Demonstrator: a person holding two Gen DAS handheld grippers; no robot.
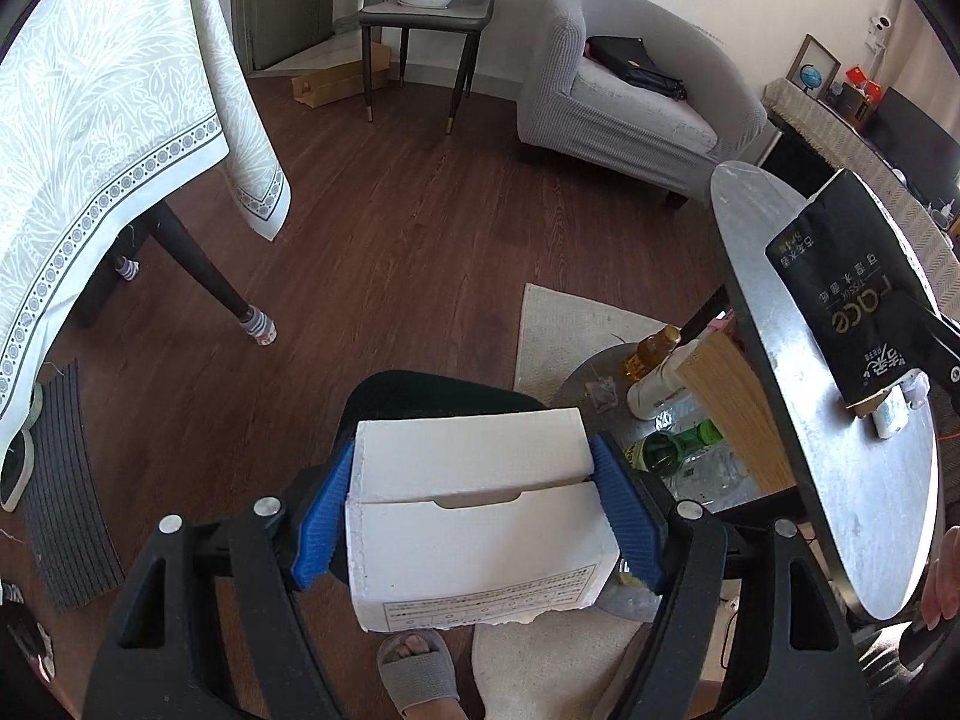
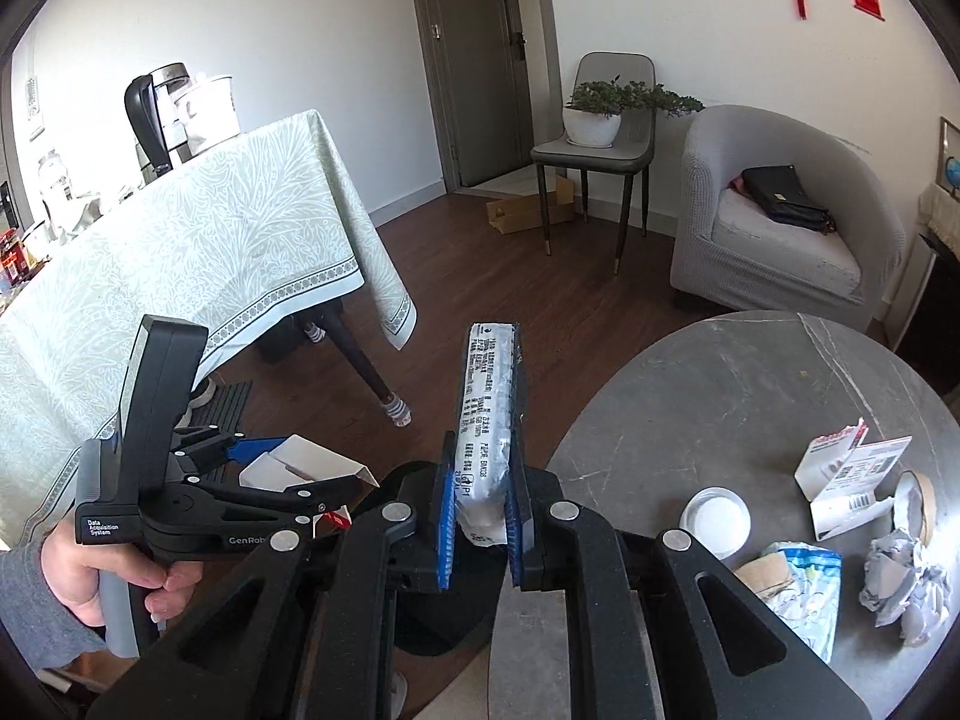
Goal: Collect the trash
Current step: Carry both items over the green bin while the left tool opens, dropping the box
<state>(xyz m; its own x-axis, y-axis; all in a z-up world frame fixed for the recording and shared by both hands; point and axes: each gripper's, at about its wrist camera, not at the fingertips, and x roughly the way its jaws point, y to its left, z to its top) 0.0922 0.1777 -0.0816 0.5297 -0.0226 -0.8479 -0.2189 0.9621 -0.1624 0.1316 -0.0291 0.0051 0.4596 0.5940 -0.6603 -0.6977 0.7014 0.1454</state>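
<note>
Left tongs [image 1: 477, 519] clamped across white box [image 1: 480, 516], directly above black bin [image 1: 420, 390]. Right tongs [image 2: 480, 525] clamped on flat packet [image 2: 487, 414], long axis upright, beside bin, left of desk [image 2: 690, 396].

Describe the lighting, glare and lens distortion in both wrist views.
Left wrist view: daylight, sharp focus; strong fisheye bends the round grey stone table into a tilted blade shape; the white cardboard box in the left gripper is bright, nearly washed out. Right wrist view: window light at the far left overexposes the wall; black corners from the lens; the flat black tissue packet is sharp.
</note>
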